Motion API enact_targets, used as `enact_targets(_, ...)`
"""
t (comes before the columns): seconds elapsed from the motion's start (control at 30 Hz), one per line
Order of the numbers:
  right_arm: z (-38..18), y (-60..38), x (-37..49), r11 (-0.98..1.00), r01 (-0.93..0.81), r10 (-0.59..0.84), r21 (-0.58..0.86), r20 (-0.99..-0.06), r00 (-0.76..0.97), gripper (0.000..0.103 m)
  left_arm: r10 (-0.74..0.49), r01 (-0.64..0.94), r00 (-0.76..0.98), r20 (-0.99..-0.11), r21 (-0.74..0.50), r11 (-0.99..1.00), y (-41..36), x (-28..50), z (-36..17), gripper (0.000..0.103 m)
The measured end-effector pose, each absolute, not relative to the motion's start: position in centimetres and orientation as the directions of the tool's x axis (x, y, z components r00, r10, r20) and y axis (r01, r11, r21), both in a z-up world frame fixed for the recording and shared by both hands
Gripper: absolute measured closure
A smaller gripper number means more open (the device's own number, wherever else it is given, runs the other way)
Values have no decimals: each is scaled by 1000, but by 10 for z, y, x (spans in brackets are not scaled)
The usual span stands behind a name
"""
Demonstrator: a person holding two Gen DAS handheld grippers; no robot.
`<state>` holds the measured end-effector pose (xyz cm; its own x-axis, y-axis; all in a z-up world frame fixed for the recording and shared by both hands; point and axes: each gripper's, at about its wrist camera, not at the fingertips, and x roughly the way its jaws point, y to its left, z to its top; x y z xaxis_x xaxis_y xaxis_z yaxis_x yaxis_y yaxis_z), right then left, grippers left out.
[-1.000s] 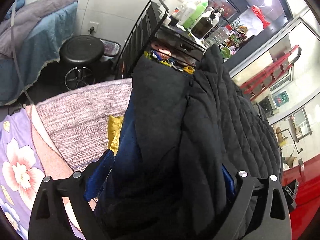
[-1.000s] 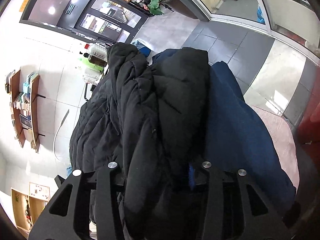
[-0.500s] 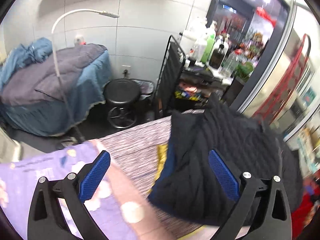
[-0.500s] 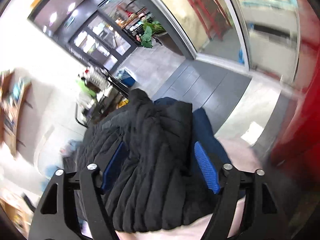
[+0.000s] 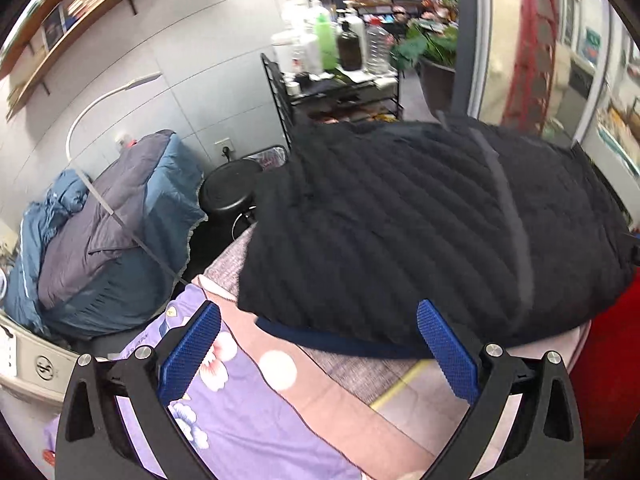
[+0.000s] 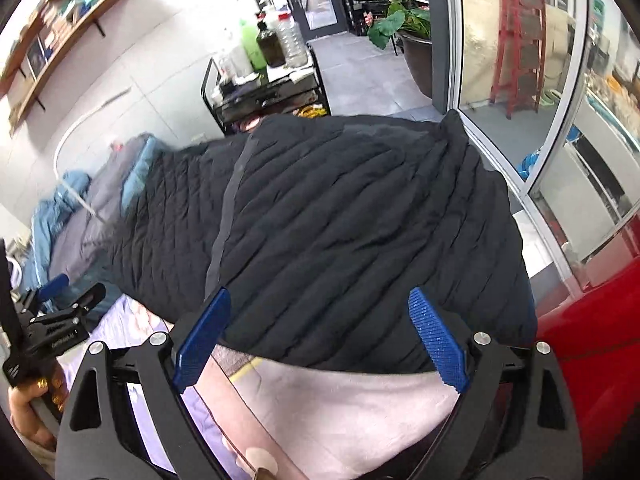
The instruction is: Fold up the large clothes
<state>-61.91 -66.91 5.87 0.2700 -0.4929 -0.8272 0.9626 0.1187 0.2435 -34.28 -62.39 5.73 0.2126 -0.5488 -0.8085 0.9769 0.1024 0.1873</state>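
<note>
A black quilted jacket lies folded in a broad mound on the bed, with a dark blue lining edge showing under its near side. In the right wrist view the jacket fills the middle. My left gripper hovers above its near edge, open, nothing between the blue pads. My right gripper also hangs above the near edge; its jaws are opening and hold nothing. A hand carries the left gripper at the far left of the right wrist view.
The bed has a purple floral sheet and a pink blanket. Behind stand a black wire rack with bottles, a black stool and a second bed with blue and grey covers. A red surface borders the right.
Both grippers have let go of the jacket and pulled back and up. The jacket, bunched between the jaws before, now lies spread on the bed. The right jaws have widened.
</note>
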Motion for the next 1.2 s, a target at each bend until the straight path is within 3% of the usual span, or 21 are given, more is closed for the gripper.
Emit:
enact_targets(0.2, 51, -653, -599, 149, 981, -454, 122, -873, 178, 12, -512, 984, 164, -843, 176, 26, -615, -375, 55, 6)
enact_targets(0.33, 42, -643, -602, 151, 982, -426, 117, -888, 172, 12, -502, 978, 176, -846, 207, -6, -611, -389, 49, 6)
enact_targets(1.2, 38, -645, -593, 160, 982, -416, 102, -895, 161, 12, -458, 995, 98, -884, 102, 17, -614, -386, 44, 6)
